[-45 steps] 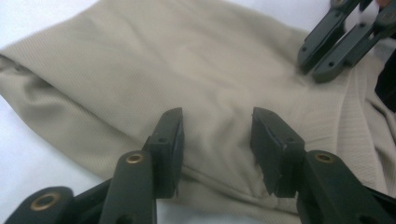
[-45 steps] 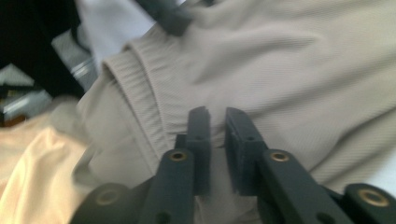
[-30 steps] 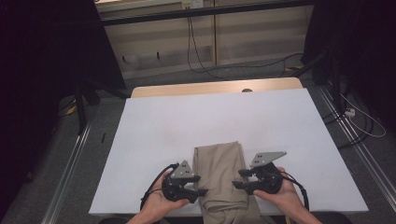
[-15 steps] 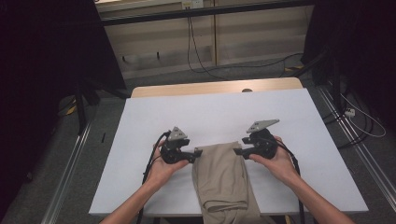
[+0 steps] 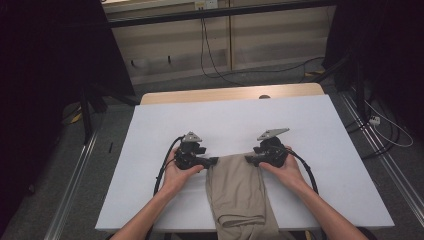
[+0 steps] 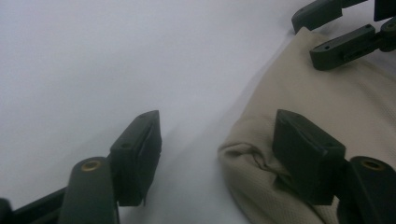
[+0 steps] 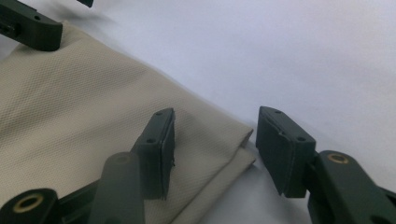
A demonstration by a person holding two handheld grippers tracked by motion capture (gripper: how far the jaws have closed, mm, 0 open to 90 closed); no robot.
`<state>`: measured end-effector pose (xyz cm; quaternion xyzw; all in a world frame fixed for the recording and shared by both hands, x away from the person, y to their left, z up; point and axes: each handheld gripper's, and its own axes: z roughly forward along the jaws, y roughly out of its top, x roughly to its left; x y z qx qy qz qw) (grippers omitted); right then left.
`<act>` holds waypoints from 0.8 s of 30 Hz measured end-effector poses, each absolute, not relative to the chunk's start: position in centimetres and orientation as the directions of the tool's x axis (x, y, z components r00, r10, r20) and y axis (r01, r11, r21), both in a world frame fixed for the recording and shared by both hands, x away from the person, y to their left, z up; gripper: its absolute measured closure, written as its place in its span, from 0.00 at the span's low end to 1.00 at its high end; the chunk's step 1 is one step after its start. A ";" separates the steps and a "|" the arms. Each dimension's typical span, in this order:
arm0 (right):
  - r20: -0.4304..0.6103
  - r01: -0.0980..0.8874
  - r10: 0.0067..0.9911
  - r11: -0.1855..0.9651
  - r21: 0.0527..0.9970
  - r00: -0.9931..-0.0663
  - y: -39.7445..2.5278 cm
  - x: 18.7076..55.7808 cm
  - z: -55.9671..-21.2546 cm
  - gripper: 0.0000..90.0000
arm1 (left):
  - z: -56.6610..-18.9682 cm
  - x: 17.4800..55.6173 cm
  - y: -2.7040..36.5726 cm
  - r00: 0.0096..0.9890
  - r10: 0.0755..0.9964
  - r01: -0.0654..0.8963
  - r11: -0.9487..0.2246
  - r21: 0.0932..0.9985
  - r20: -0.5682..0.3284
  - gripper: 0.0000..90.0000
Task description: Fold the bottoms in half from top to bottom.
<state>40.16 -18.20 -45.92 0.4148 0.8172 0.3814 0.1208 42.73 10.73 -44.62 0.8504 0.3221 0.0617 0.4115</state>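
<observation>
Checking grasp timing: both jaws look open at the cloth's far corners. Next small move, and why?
Probably close both jaws on the corners. The left gripper stands open with the beige cloth corner between its jaws, and the right gripper is open astride the other corner. Neither pinches fabric yet, so nothing can be lifted or folded across the white table.

You're in a lab, white table on a metal frame, black curtains at both sides, cables trailing over a grey floor.
</observation>
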 end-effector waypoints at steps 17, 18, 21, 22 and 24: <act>0.176 0.608 0.715 0.408 0.681 -0.677 -18.0 39.3 -45.4 0.92 | -45.6 41.9 10.1 0.813 0.544 0.510 -0.490 0.707 -0.210 0.54; 0.174 0.607 0.716 0.408 0.682 -0.676 -18.0 39.2 -45.5 0.93 | -45.6 41.8 10.2 0.812 0.540 0.518 -0.487 0.703 -0.223 0.60; 0.184 0.610 0.720 0.390 0.689 -0.669 -18.1 39.2 -45.6 0.93 | -45.6 41.5 10.3 0.807 0.538 0.530 -0.479 0.699 -0.243 0.70; 0.180 0.608 0.722 0.390 0.692 -0.668 -18.1 39.1 -45.6 0.93 | -45.6 41.5 10.4 0.806 0.532 0.539 -0.480 0.692 -0.260 0.74; 0.172 0.603 0.725 0.389 0.696 -0.667 -18.0 39.0 -45.6 0.93 | -45.7 41.3 10.4 0.809 0.512 0.547 -0.479 0.687 -0.288 0.82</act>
